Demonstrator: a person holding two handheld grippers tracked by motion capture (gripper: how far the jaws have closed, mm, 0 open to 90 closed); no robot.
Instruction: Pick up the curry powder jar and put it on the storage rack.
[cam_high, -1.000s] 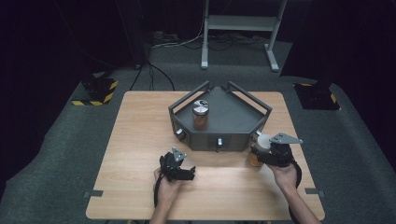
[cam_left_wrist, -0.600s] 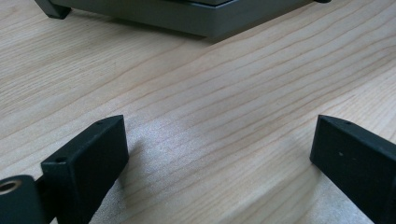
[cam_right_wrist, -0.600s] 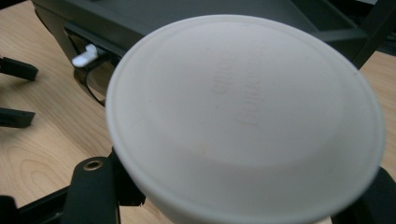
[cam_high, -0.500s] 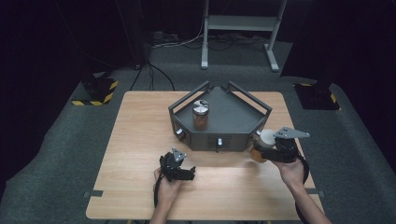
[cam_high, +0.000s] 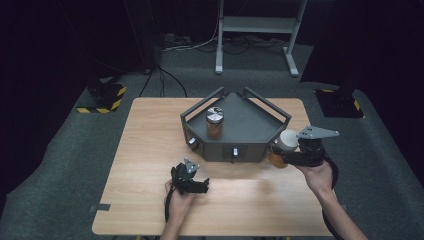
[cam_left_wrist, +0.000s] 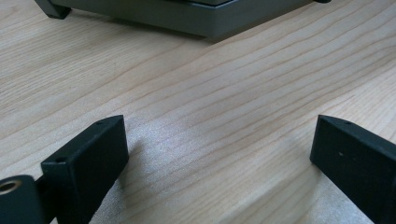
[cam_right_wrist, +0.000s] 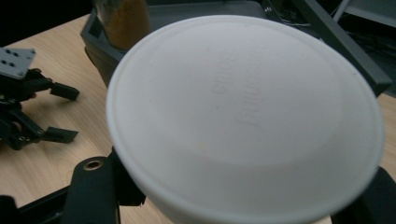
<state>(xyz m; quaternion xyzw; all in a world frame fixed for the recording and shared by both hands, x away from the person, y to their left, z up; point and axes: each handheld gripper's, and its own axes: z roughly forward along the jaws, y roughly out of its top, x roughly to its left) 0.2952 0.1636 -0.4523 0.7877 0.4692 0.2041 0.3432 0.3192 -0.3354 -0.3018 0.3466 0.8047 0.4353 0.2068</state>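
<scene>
That white-lidded jar in the right gripper looks rigid, slick and probably breakable, jaws clamped around its body below the lid, at 3 o'clock of the tray, while the left gripper sits released on the tabletop.

This looks like a lab or test studio rather than a home. A plain wooden worktop stands alone on grey carpet, with black curtains closing off the dark surroundings. Yellow-and-black hazard tape marks stand bases on the floor, cables trail across it, and a white metal equipment frame stands behind.
</scene>
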